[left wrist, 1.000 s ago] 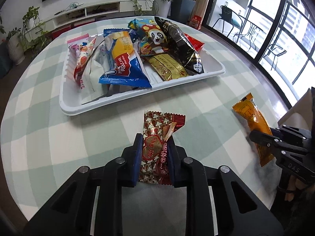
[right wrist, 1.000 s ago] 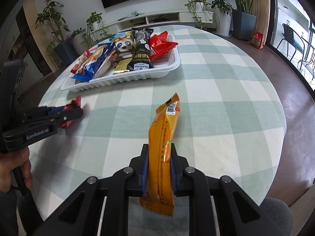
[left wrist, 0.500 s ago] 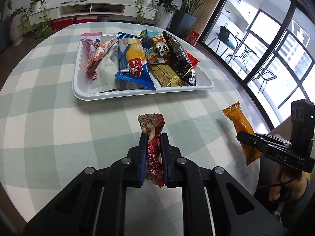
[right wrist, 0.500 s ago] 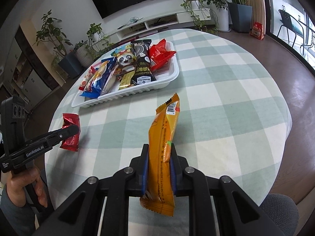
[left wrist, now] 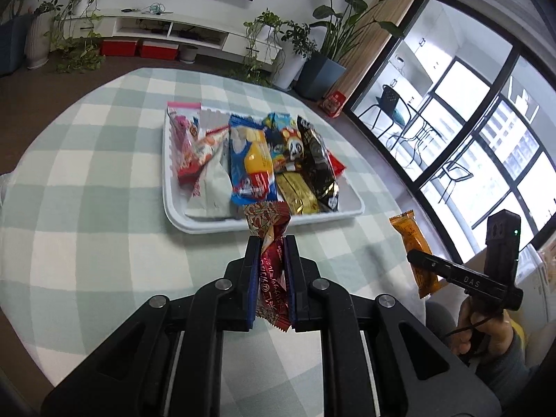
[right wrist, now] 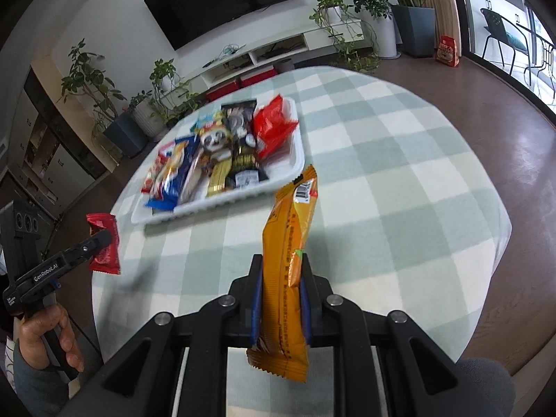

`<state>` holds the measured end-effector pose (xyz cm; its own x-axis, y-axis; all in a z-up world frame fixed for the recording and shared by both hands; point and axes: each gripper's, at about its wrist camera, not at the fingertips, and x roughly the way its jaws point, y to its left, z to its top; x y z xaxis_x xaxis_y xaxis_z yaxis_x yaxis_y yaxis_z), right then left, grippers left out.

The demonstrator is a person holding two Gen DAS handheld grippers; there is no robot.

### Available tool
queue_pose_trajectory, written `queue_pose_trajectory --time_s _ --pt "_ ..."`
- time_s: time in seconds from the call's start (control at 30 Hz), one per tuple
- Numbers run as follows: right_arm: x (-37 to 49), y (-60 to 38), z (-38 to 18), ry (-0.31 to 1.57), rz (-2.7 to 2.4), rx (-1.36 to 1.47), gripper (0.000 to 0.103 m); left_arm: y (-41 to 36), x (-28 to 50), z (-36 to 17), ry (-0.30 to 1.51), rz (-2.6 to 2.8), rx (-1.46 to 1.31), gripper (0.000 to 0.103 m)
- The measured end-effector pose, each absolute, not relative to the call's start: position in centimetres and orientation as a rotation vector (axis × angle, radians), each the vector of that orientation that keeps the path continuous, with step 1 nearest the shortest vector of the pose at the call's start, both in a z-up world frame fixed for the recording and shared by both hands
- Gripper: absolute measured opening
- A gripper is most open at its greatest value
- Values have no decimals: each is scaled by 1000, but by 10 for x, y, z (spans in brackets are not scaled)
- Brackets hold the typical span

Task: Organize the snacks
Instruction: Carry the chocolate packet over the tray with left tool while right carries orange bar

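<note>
My left gripper (left wrist: 271, 243) is shut on a red and brown patterned snack packet (left wrist: 269, 229) and holds it in the air above the table, short of the white tray (left wrist: 351, 198). My right gripper (right wrist: 280, 259) is shut on a long orange snack bar (right wrist: 288, 239), also lifted above the table, to the right of the tray (right wrist: 299, 154). The tray holds several snack packets side by side. The orange bar also shows in the left wrist view (left wrist: 413, 246), and the red packet in the right wrist view (right wrist: 104, 243).
The round table has a green and white checked cloth (left wrist: 87, 208). Potted plants (right wrist: 410, 17), a low TV shelf (right wrist: 264, 55) and large windows (left wrist: 486, 121) surround it. A hand holds each gripper handle at the table's near edge.
Both grippers have risen well above the table with their packets, and the views tilted to show more of the room. The left gripper's packet now overlaps the tray's near rim in view.
</note>
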<state>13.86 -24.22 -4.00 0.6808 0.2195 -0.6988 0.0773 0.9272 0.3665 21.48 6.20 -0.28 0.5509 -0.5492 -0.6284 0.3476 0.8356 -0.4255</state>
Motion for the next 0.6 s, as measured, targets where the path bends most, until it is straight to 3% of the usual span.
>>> queue_pose_trajectory --time_s 0.33,0.6 --pt "215 -215 41 682 192 338 19 72 290 47 772 -524 -254 11" --pt "286 -169 14 750 233 303 19 45 354 30 847 -531 -206 11"
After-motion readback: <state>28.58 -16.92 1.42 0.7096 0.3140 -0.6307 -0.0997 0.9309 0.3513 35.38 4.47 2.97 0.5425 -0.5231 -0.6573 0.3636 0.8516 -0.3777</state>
